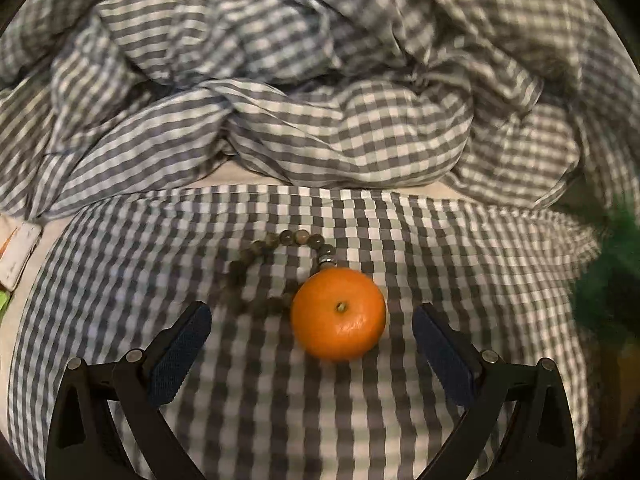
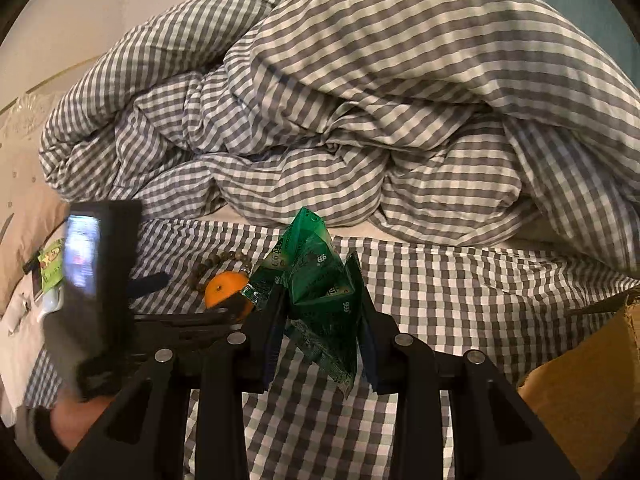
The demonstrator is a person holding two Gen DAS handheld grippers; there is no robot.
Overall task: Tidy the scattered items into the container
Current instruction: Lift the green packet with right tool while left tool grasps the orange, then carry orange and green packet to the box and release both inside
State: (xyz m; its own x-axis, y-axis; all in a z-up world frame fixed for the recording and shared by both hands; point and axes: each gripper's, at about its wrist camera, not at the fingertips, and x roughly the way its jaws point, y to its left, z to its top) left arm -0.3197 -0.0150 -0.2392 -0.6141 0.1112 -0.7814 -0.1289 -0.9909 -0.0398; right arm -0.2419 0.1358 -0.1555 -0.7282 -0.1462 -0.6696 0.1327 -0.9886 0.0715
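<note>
Duvet: we count one crumpled grey-and-white gingham duvet (image 2: 360, 112) heaped behind the flat checked sheet (image 1: 440, 248).
Box: one brown cardboard box (image 2: 592, 392), at right.
Left gripper (image 1: 312, 320): we see it spread wide, holding nothing, flanking one round orange mandarin (image 1: 338, 314), stem up.
Right gripper (image 2: 320, 312): clamped on one crinkled green foil packet (image 2: 320, 280), long axis upright.
Beads: one dark bead bracelet (image 1: 256, 272) touches the mandarin.

Your left gripper (image 1: 312, 332) hangs with its jaws spread wide, the blue pads (image 1: 176, 356) well clear of the tangerine (image 1: 338, 314) sitting between them on the checked sheet (image 1: 460, 264). A beaded bracelet (image 1: 267, 268) lies just behind the fruit, touching its far side. Beyond, a rumpled gingham duvet (image 1: 320, 92) piles up. A blurred green shape (image 1: 612, 280) shows at the right edge.
</note>
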